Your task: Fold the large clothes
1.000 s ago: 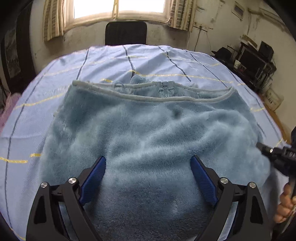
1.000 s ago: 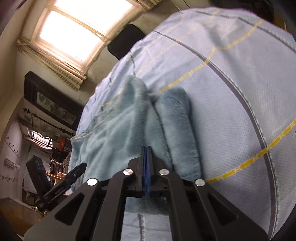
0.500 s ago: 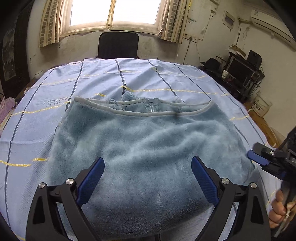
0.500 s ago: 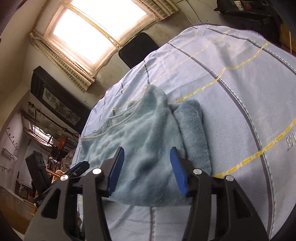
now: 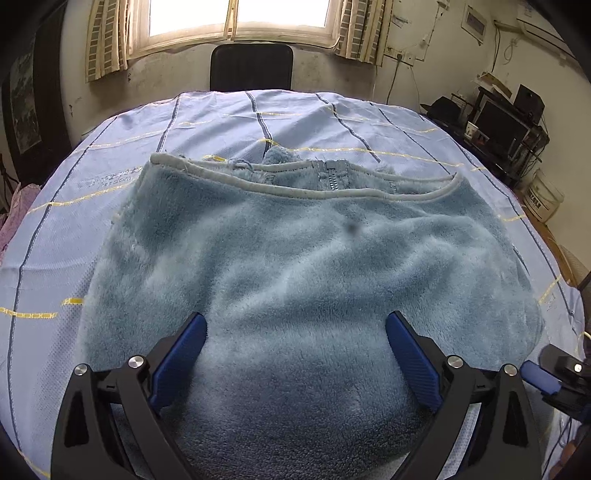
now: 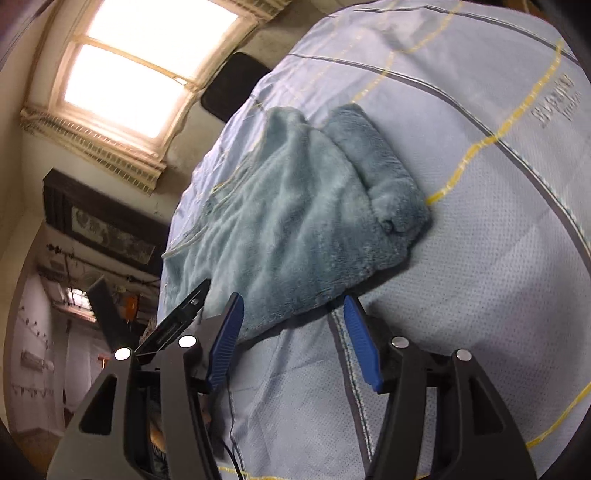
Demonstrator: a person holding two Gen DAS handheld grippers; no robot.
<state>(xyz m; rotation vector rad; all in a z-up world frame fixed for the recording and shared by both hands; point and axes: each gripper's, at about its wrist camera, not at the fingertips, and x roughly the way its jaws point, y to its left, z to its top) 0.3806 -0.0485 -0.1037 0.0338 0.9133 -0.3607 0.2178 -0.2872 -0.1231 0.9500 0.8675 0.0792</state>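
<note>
A fluffy light-blue fleece garment (image 5: pixel 295 266) lies folded on a pale blue checked sheet (image 5: pixel 221 122). Its grey-trimmed hem and zipper (image 5: pixel 334 177) face the far side. My left gripper (image 5: pixel 295 354) is open and empty, just above the garment's near edge. The garment also shows in the right wrist view (image 6: pixel 295 221), with a folded sleeve (image 6: pixel 376 166) along its right side. My right gripper (image 6: pixel 293 339) is open and empty, just off the garment's near corner. It shows in the left wrist view (image 5: pixel 546 376) at the lower right.
A black chair (image 5: pixel 251 66) stands beyond the far edge, under a window (image 5: pixel 236 14). Shelves with electronics (image 5: pixel 506 125) and a white bucket (image 5: pixel 543 195) stand at the right. Pink cloth (image 5: pixel 14 210) lies off the left edge.
My right gripper was shut at the garment's right edge, then opened, let go and drew back off the garment. My left gripper stayed open and shifted slightly over the near edge.
</note>
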